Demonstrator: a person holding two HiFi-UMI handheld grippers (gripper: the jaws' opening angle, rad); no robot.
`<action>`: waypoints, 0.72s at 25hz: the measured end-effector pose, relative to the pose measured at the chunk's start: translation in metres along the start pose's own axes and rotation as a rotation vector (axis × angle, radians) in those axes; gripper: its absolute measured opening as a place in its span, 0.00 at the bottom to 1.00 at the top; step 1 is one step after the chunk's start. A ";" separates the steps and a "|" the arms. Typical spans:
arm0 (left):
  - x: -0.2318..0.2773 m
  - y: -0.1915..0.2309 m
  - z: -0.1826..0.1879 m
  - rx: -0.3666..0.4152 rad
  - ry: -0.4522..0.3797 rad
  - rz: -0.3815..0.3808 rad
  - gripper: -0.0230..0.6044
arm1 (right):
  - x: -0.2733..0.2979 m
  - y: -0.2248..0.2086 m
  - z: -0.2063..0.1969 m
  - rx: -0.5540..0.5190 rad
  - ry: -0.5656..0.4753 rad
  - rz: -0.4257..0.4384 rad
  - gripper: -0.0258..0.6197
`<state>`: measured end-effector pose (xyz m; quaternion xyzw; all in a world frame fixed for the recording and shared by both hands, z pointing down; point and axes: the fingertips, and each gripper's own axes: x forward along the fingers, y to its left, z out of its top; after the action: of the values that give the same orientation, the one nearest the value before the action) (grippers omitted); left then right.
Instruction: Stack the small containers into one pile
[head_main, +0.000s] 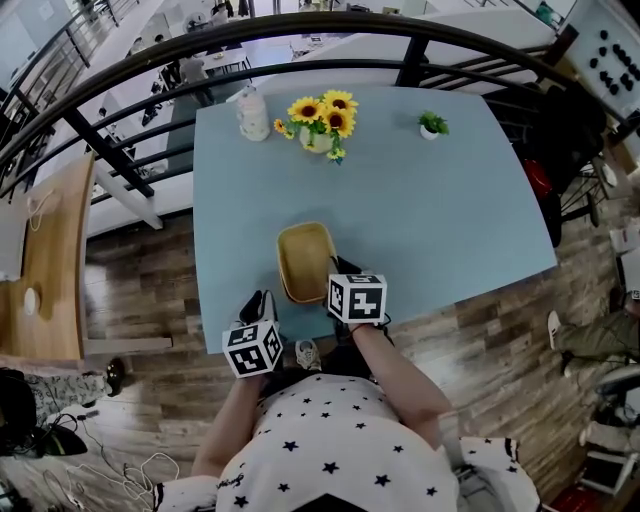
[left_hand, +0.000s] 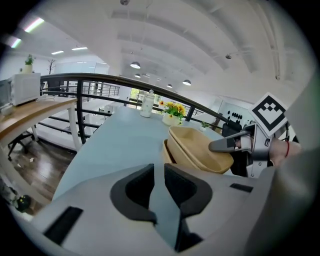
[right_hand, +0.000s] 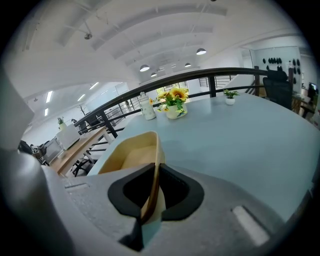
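A tan oblong container lies near the front edge of the light blue table. In the left gripper view it is two containers: the upper one sits tilted in the lower one. My right gripper is shut on the near right rim of the upper container, with the thin wall pinched between its pads. It shows from the side as the right gripper. My left gripper hovers at the table's front edge, left of the containers, its jaws slightly apart with nothing between them.
At the far side of the table stand a white bottle, a vase of sunflowers and a small potted plant. A black railing runs behind the table. Wooden floor lies to the left.
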<state>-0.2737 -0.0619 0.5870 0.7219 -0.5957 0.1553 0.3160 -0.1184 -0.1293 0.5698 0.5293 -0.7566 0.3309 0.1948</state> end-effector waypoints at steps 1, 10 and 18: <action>-0.001 0.002 0.000 0.007 -0.001 0.003 0.11 | 0.000 0.000 0.000 0.005 -0.002 -0.001 0.09; -0.012 0.012 -0.005 0.028 -0.008 0.015 0.11 | 0.003 0.006 -0.010 0.053 0.011 0.005 0.09; -0.016 0.019 -0.007 0.030 -0.006 0.024 0.11 | 0.009 0.003 -0.021 0.031 0.025 -0.024 0.09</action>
<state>-0.2944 -0.0468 0.5872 0.7199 -0.6028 0.1658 0.3014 -0.1258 -0.1197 0.5891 0.5372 -0.7424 0.3467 0.2003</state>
